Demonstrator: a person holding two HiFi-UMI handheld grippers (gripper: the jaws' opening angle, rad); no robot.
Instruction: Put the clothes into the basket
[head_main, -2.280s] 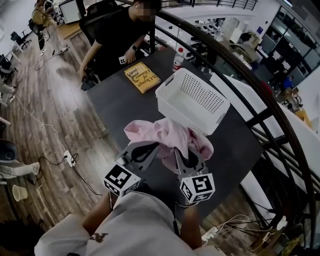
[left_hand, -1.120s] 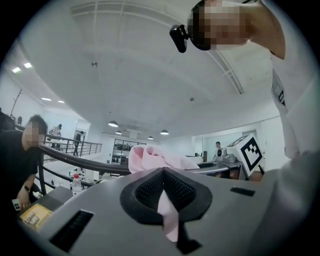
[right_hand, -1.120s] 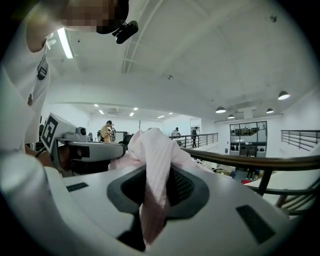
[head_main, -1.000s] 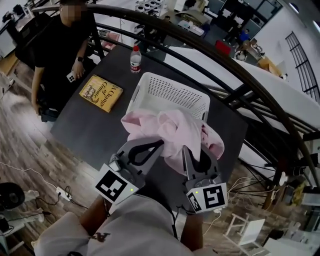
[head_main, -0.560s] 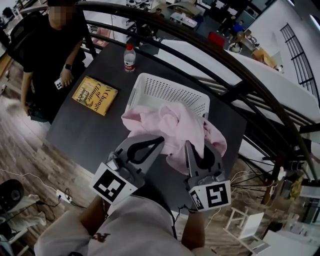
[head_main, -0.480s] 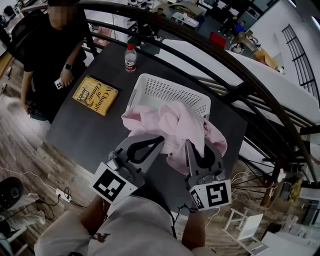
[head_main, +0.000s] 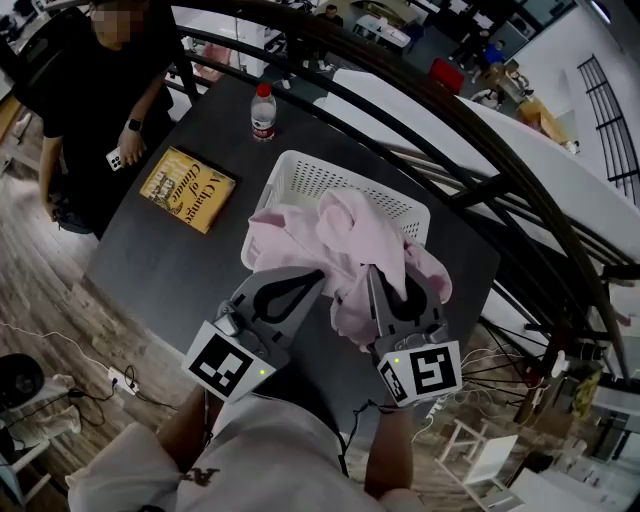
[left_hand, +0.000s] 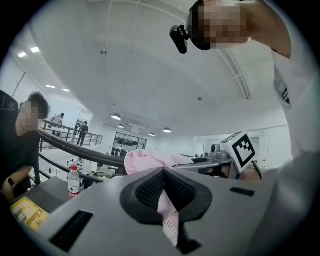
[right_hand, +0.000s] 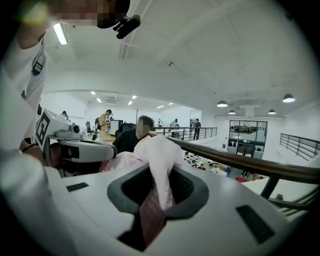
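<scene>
- While the pink garment (head_main: 345, 235) is held up off the dark desk (head_main: 170, 265), the step in hand is judged to be the carry over to the basket (head_main: 395, 205). Nothing's been dropped in yet, so this piece is maybe halfway done.
- The left gripper (head_main: 312, 280) is clenched on a thin fold of the pink cloth. In the left gripper view a narrow strip is seen pinched between the dark ribbed pads (left_hand: 145, 192).
- The right gripper (head_main: 385, 285) is clamped on a thicker bunch of the same garment, which is seen puffing up out of the jaws in the right gripper view.
- The garment is bunched in the air over the basket's near rim, with one lobe hung out toward the desk's right edge. Whether the rim is actually touched can't be told.
- The basket is parked toward the desk's far right edge. A yellow book (head_main: 188, 188) is laid near the left edge and a red-capped bottle (head_main: 263, 110) is stood by the far corner.
- As a guess at the next move, the cloth needs to be carried further over the opening and lowered. Both grips should then be let go together, so that lobe isn't left draped outside.
- The garment is soft, floppy, crumpled and matte. The basket is rigid white plastic, rectangular, with walls punched full of small holes. The desk top is flat and matte.
</scene>
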